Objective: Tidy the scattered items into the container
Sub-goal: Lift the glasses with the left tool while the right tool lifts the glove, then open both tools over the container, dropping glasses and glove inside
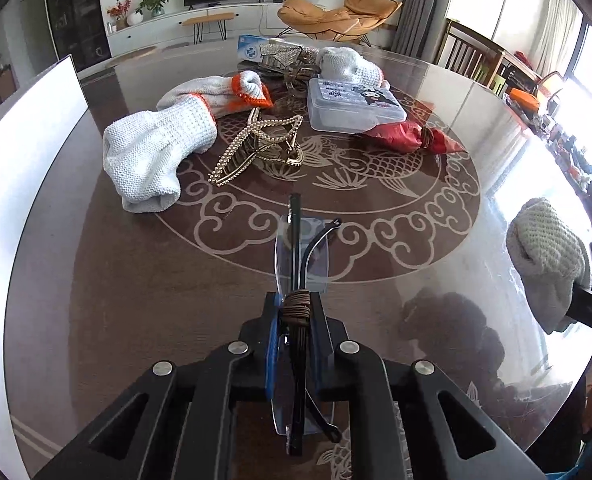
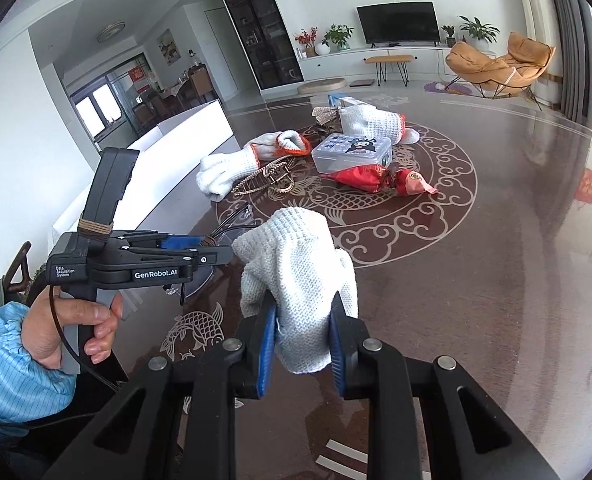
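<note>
Rimless glasses [image 1: 302, 256], folded, dark temples, clear lenses

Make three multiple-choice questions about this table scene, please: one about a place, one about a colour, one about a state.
1. Where does the clear plastic box lie?
A. just behind the red packet
B. inside the white container
C. on the orange chair

2. What colour trims the glove cuffs on the table?
A. green
B. orange
C. purple

3. What is the left gripper doing?
A. its jaws stand open and empty
B. its jaws are shut on folded glasses
C. it lies flat on the table

Answers: 1 A, the box sits on the table right behind the packet. 2 B, the knit edges are orange. 3 B, the glasses are pinched between the jaws.
</note>
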Action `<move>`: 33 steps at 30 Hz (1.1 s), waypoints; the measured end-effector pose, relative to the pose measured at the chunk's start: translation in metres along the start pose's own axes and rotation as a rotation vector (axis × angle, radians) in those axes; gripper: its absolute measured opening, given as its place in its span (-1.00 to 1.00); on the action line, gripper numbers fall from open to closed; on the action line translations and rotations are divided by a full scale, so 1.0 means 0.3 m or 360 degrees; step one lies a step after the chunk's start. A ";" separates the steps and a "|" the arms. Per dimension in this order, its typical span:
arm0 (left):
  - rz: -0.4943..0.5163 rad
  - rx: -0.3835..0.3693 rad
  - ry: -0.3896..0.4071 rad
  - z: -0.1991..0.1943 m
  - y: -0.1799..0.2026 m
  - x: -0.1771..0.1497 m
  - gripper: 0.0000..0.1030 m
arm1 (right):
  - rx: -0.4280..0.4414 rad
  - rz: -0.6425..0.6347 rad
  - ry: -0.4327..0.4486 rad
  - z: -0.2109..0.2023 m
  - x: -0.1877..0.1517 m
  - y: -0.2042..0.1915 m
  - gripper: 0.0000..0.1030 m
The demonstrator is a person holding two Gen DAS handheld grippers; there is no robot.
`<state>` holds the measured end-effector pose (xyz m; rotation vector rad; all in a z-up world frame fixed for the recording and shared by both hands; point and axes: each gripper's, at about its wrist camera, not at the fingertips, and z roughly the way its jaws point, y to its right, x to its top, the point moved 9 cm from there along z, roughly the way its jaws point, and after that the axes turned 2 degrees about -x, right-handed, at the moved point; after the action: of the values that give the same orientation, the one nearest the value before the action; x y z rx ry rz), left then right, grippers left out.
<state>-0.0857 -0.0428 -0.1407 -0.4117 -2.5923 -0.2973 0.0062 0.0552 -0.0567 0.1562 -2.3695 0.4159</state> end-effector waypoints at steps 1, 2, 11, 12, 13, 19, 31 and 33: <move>-0.0017 -0.0013 0.0017 -0.011 -0.001 -0.001 -0.78 | -0.0005 0.0001 0.0000 0.000 0.001 0.002 -0.53; -0.0016 -0.0004 0.0037 -0.027 -0.003 -0.001 -0.78 | -0.0005 0.0001 -0.0004 0.002 0.002 0.002 -0.53; -0.0368 -0.0115 0.0332 -0.389 -0.239 0.063 -0.78 | 0.0126 -0.0215 -0.0074 0.098 0.104 -0.224 -0.53; -0.0404 -0.0081 0.0382 -0.453 -0.308 0.075 -0.78 | 0.0165 -0.0275 -0.0060 0.111 0.148 -0.294 -0.53; -0.0443 -0.0036 0.0424 -0.515 -0.387 0.081 -0.78 | 0.0210 -0.0337 -0.0040 0.126 0.200 -0.374 -0.53; -0.0751 0.0324 0.0500 -0.731 -0.960 -0.005 -0.78 | 0.0517 -0.0601 0.0021 0.277 0.479 -0.956 -0.53; -0.1072 0.0536 0.0150 -0.627 -1.403 -0.248 -0.62 | 0.0565 -0.0779 -0.0522 0.791 0.336 -1.503 -0.17; -0.1084 0.0549 0.0119 -0.614 -1.409 -0.265 -0.06 | 0.0572 -0.0783 -0.0517 0.793 0.331 -1.508 -0.06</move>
<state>-0.0831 -0.5066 -0.0794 0.6024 -2.5581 -0.0785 -0.1162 -0.4507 -0.0402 1.0157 -2.4300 0.6017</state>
